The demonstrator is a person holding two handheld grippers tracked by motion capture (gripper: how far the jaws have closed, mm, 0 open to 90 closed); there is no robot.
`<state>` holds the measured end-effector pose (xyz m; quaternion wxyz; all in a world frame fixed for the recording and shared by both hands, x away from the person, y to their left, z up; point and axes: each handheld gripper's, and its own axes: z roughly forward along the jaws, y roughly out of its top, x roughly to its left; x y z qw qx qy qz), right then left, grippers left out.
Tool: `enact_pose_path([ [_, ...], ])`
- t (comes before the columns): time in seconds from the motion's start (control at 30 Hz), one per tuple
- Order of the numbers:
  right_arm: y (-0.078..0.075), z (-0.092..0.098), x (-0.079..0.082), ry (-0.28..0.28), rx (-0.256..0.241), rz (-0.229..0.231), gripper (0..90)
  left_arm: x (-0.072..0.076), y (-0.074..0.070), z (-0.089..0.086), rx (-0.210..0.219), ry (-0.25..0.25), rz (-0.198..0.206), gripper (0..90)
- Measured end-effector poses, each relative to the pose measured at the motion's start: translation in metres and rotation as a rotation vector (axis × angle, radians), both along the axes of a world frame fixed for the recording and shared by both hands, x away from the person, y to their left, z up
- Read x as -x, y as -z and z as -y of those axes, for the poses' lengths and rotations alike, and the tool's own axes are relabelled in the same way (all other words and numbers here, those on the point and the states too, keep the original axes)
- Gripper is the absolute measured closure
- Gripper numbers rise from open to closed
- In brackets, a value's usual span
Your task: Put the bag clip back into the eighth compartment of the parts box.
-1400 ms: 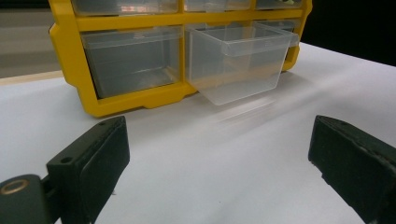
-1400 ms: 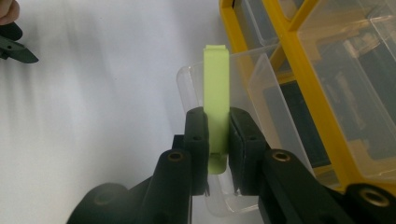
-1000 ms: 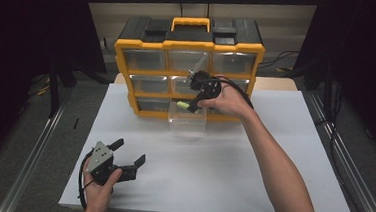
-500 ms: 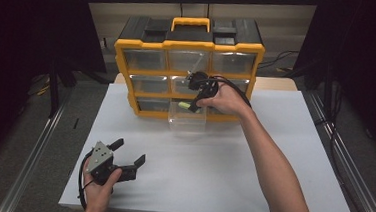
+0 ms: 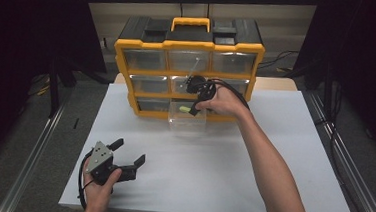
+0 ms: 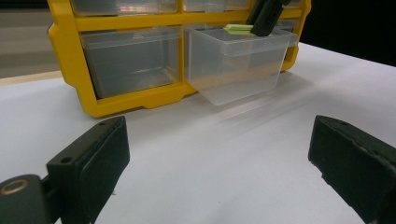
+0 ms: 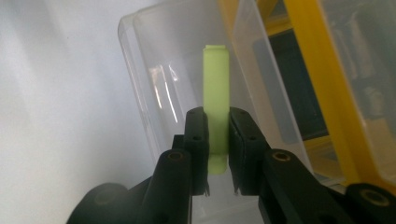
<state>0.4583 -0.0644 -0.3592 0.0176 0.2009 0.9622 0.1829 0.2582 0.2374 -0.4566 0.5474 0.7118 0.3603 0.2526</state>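
Nearest the person, at about seven o'clock on the white-covered desk (image 5: 222, 158), the left hand-held gripper (image 5: 128, 152) rests low with its two black jaws spread wide apart and nothing between them; from its own view the bare desk runs between the pads toward the organiser. Farther out, near twelve o'clock, the right hand-held gripper (image 7: 215, 140) has its jaws closed tight on the lower part of a slim pale-green plastic bar (image 7: 216, 100), which pokes straight out past the jaw tips over the open top of a clear plastic drawer (image 6: 238, 63). That drawer is pulled partly out of the bottom row of a yellow-framed, black-topped drawer organiser (image 5: 125, 46) and juts over the desk. The bar looks light and rigid, a smooth moulded piece that should neither bend nor crush under the pads, though its glossy faces could let it slip or swivel if the grip eases. Holding it across its flat faces near one end, as here, seems sound, since the free end can go in first. The drawer looks thin-walled and light, likely to slide or tip if nudged, so the bar is best let go low inside its walls.
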Motion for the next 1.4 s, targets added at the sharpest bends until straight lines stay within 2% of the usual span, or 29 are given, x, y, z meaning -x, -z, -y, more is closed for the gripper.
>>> enact_pose_path([
  [0.07, 0.001, -0.001, 0.0, -0.001, 0.011, 0.0, 78.3, 0.0, 0.0, 0.0, -0.001, 0.0, 0.0, 5.4],
  [0.17, 0.003, -0.004, 0.001, 0.041, 0.011, -0.007, 78.2, 0.0, 0.0, 0.0, 0.0, 0.005, 0.0, 5.5],
  [0.2, 0.005, -0.003, -0.001, 0.008, 0.021, 0.007, 78.2, 0.0, 0.0, 0.0, 0.001, 0.003, -0.001, 5.5],
  [0.23, 0.005, -0.005, 0.001, 0.053, 0.023, -0.011, 78.2, 0.0, 0.0, 0.0, 0.0, 0.004, 0.001, 5.5],
  [0.27, 0.006, -0.004, -0.001, 0.039, 0.014, -0.001, 78.2, 0.0, 0.0, 0.0, 0.0, 0.001, -0.001, 5.4],
  [0.37, 0.009, -0.003, -0.002, 0.028, 0.03, -0.009, 78.1, -0.001, 0.0, -0.001, -0.005, 0.005, 0.0, 5.4],
  [0.4, 0.009, -0.004, -0.001, 0.04, 0.035, -0.016, 78.1, 0.0, 0.0, 0.0, -0.002, 0.003, 0.0, 5.4],
  [0.43, 0.008, -0.002, -0.002, 0.025, 0.051, -0.011, 78.1, -0.001, 0.0, -0.001, -0.005, 0.005, 0.001, 5.4],
  [0.53, 0.009, -0.004, -0.002, 0.044, 0.03, -0.009, 77.9, -0.001, 0.0, -0.001, -0.007, 0.002, 0.005, 5.5],
  [0.6, 0.009, -0.004, -0.002, 0.043, 0.019, 0.0, 77.9, -0.001, 0.0, -0.001, -0.007, 0.004, 0.003, 5.4],
  [0.63, 0.009, -0.002, -0.004, 0.023, 0.024, 0.007, 77.7, -0.001, 0.0, -0.001, -0.006, 0.004, 0.003, 5.4],
  [0.7, 0.008, -0.003, -0.002, 0.059, 0.033, -0.01, 77.5, -0.001, 0.0, 0.0, -0.007, 0.004, 0.004, 5.5],
  [0.73, 0.008, 0.0, -0.005, 0.033, 0.035, 0.016, 76.6, -0.001, 0.0, 0.0, -0.002, 0.006, -0.001, 5.4],
  [0.8, 0.006, 0.001, -0.005, 0.042, 0.028, 0.019, 69.0, -0.001, 0.001, 0.0, 0.002, 0.006, -0.005, 5.4],
  [0.83, 0.006, 0.002, -0.004, 0.057, 0.026, 0.025, 68.7, -0.001, 0.001, 0.0, 0.002, 0.007, -0.005, 5.4],
  [0.87, 0.006, 0.003, -0.005, 0.038, 0.027, 0.031, 68.6, -0.001, 0.0, 0.0, 0.003, 0.007, -0.004, 5.5],
  [0.93, 0.005, 0.0, -0.002, 0.077, -0.003, 0.011, 65.4, -0.001, 0.0, 0.0, -0.006, 0.003, 0.003, 5.5],
  [0.97, 0.004, 0.0, -0.002, 0.073, -0.007, 0.017, 64.5, -0.001, 0.0, 0.0, -0.003, 0.006, -0.001, 5.4],
  [1.0, 0.004, 0.003, -0.004, 0.039, -0.002, 0.042, 64.4, -0.001, 0.0, 0.0, -0.003, 0.006, -0.001, 5.4],
  [1.03, 0.003, 0.002, -0.002, 0.059, -0.014, 0.016, 63.2, -0.001, 0.0, 0.0, -0.003, 0.006, 0.0, 5.4],
  [1.2, -0.002, 0.004, 0.003, 0.088, -0.06, 0.011, 54.1, -0.001, 0.0, -0.001, -0.007, 0.003, 0.004, 5.4],
  [1.33, -0.001, 0.01, 0.006, 0.102, -0.107, 0.024, 46.2, 0.0, 0.001, 0.002, 0.013, 0.001, -0.003, 5.5],
  [1.4, -0.001, 0.013, 0.008, 0.112, -0.121, 0.027, 44.5, -0.001, 0.001, 0.001, -0.001, 0.005, -0.003, 5.4],
])
